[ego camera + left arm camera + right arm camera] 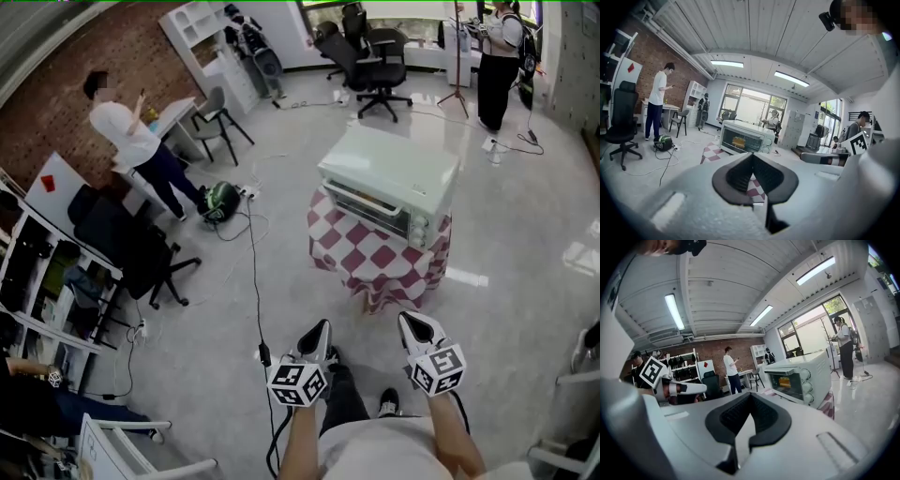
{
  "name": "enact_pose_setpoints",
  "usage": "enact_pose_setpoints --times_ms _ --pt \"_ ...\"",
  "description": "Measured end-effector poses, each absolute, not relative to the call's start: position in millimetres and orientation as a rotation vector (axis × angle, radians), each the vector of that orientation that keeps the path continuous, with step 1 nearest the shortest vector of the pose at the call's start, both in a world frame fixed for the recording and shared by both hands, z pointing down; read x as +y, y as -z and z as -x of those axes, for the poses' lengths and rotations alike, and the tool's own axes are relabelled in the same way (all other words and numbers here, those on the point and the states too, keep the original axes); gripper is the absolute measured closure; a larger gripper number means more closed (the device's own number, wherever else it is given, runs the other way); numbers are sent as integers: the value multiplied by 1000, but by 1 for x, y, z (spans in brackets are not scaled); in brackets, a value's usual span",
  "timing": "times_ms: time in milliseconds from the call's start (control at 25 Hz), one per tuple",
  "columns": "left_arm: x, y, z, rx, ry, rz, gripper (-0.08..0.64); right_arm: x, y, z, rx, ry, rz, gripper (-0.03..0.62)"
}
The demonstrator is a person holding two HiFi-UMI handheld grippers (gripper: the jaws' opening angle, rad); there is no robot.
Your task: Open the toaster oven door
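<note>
Currently seeing both grippers nearest the camera, side by side, low in the head view, just above a shoe (pixel 389 403).

Reading left gripper (pixel 319 329) fingers (pixel 738 176) as pressed together, tips meeting, nothing pinched. Same on right gripper (pixel 410 322): fingers (pixel 736 416) closed tight, nothing between. Marker cube behind each set of fingers, left (pixel 298 382) and right (pixel 438 367).

Just left of the left fingertips: black cable (pixel 254 281) running along the grey floor (pixel 234 319).

Ahead of both sets of fingertips, well apart, no contact: toaster oven (pixel 389 178) on a small table under a red-and-white checked cloth (pixel 375 262). Door (pixel 367 202) closed, glass front facing the fingers, knobs (pixel 419 228) at the right end of that front. Something orange-yellow behind the glass in both gripper views; cannot tell what.

Far left of the fingers: black office chair (pixel 117 234), then person in white shirt (pixel 122 127) standing by a desk, brick wall (pixel 56 103) behind.

Beyond the oven: more black office chairs (pixel 380 61), tripod (pixel 457 66), second person (pixel 500 56) standing at far right.
</note>
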State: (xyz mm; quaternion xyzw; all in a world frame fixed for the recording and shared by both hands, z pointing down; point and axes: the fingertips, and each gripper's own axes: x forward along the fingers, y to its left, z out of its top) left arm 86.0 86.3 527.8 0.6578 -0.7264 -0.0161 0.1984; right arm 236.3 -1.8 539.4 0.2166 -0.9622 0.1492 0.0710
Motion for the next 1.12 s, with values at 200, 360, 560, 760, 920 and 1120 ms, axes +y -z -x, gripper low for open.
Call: enact_pose_setpoints --times_ms 200,360,560,760,920,1120 --pt "61 -538 -52 -2036 -9 -1837 555 -31 -549 -206 -2896 -509 -663 589" --pt "29 -546 -18 -1998 -95 -1865 555 -60 -550 -176 -2908 -531 -751 589" --pt "-32 -548 10 -1889 -119 -1943 555 -99 -553 -153 -2861 -527 -847 588" --pt "-78 -543 37 -1805 -120 -2021 555 -127 -551 -127 -2812 -445 -872 588" --pt "-105 -546 56 -1737 -128 -2061 555 -148 -548 -111 -2767 -397 -919 588" --pt "-129 -552 81 -1671 -102 -2093 555 -166 -544 -93 -2705 -304 -984 588"
